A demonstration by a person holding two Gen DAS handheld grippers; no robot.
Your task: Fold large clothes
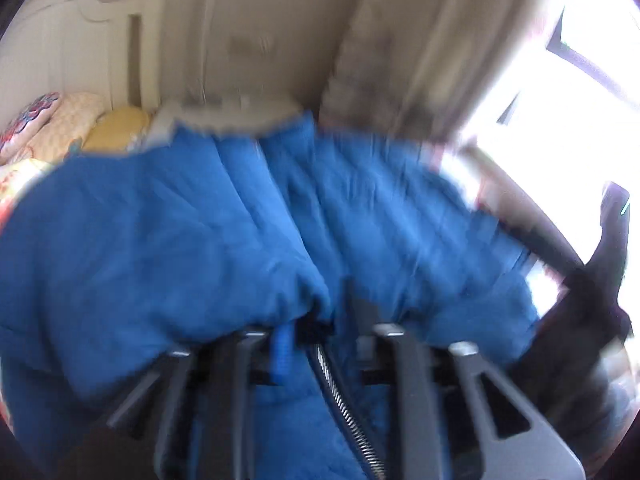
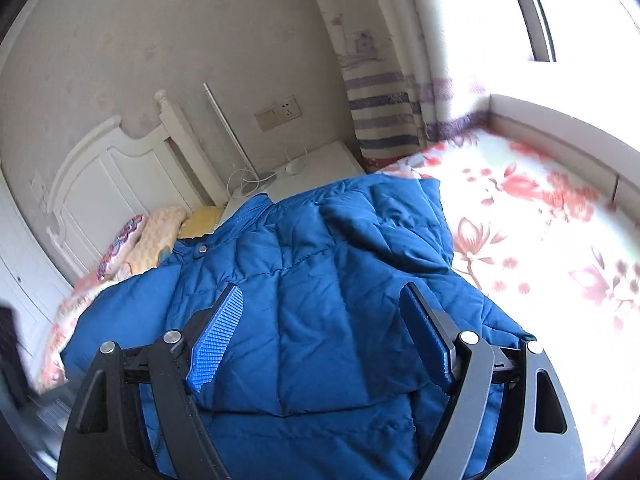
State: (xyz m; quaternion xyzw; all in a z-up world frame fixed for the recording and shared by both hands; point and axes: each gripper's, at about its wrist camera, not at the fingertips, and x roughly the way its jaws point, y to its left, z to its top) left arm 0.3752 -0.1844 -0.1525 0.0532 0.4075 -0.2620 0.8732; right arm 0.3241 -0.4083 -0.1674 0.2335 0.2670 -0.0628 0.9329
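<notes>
A blue quilted puffer jacket (image 2: 320, 288) lies on the bed, partly folded, with a panel laid over its middle. My right gripper (image 2: 320, 320) hovers just above it, jaws wide open and empty, blue pads (image 2: 218, 336) showing. In the blurred left wrist view the jacket (image 1: 180, 232) fills the frame. My left gripper (image 1: 316, 320) is shut on a bunched edge of the jacket beside its zipper (image 1: 340, 396); the fingertips are buried in the fabric.
A floral bedsheet (image 2: 540, 240) covers the bed to the right. Pillows (image 2: 152, 240) lie by the white headboard (image 2: 112, 176). A white nightstand (image 2: 312, 172) with a lamp pole and cables stands behind the jacket. A curtain (image 2: 380, 112) and a bright window are at the right.
</notes>
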